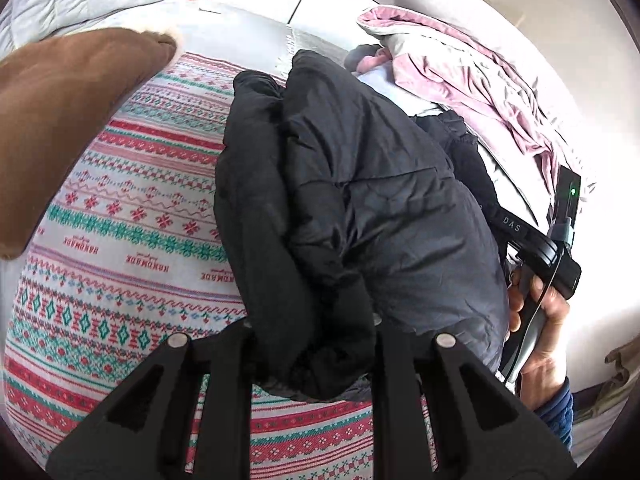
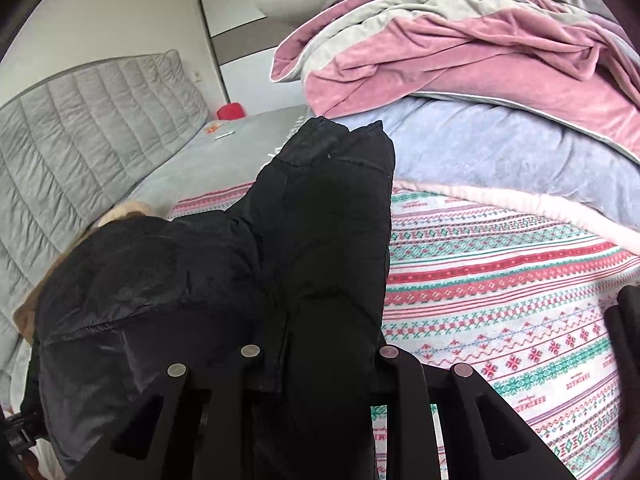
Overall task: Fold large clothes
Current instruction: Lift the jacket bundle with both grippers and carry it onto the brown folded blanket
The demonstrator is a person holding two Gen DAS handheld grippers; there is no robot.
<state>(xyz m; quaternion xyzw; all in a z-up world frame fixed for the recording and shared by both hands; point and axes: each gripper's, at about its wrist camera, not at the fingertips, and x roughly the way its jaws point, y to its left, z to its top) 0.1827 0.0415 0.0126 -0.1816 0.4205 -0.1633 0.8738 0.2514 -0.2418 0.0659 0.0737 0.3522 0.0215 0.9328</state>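
A large black puffer jacket [image 1: 360, 208] hangs bunched above the patterned bedspread [image 1: 132, 216]. My left gripper [image 1: 314, 344] is shut on a thick fold of its edge, the cloth bulging between the fingers. My right gripper [image 2: 320, 364] is shut on another part of the jacket [image 2: 320, 248], which rises in a peak in front of it. The right gripper body and the hand holding it [image 1: 536, 288] show at the right of the left wrist view, behind the jacket. The fingertips of both grippers are hidden by cloth.
A brown fur-trimmed garment [image 1: 60, 112] lies at the left. A pile of pink and grey blankets [image 2: 460, 52] sits on a lilac duvet [image 2: 500, 148] at the far side. A grey quilted headboard [image 2: 80, 128] and a red object [image 2: 231, 111] stand beyond the bed.
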